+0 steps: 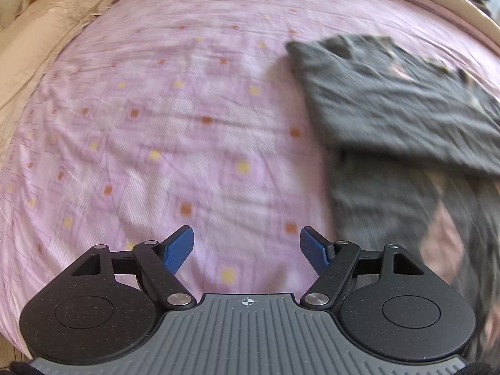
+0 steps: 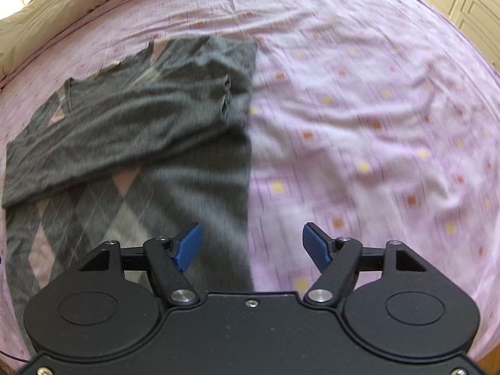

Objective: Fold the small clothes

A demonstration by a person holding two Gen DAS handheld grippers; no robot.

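- Count: one garment, two grippers, one bed. No second piece of clothing that I can make out; a dark patch at the top right corner of the left wrist view is too blurred to identify.
- Left wrist view, left to right: cream bedding bunched along the far left edge, then a wide stretch of bare pink patterned bedsheet, then the grey argyle sweater on the right side.
- left gripper: jaws spread wide, nothing between the blue pads, hanging above bare sheet just left of the sweater's left edge, not touching it.
- Sweater lies flat on the sheet, one sleeve folded across the chest; pink and pale grey diamonds show on the lower body.
- Right wrist view, left to right: sweater fills the left half, its straight right side edge runs down the middle of the frame, then open bedsheet to the right.
- right gripper: jaws wide apart, holding nothing, straddling the sweater's right side edge from above; left pad over knit, right pad over sheet. Contact with the fabric: cannot tell.
- Room: free sheet on both outer sides of the sweater; beige cover bounds the far edge, a cream cabinet stands at far right.
- Both views motion-blurred.
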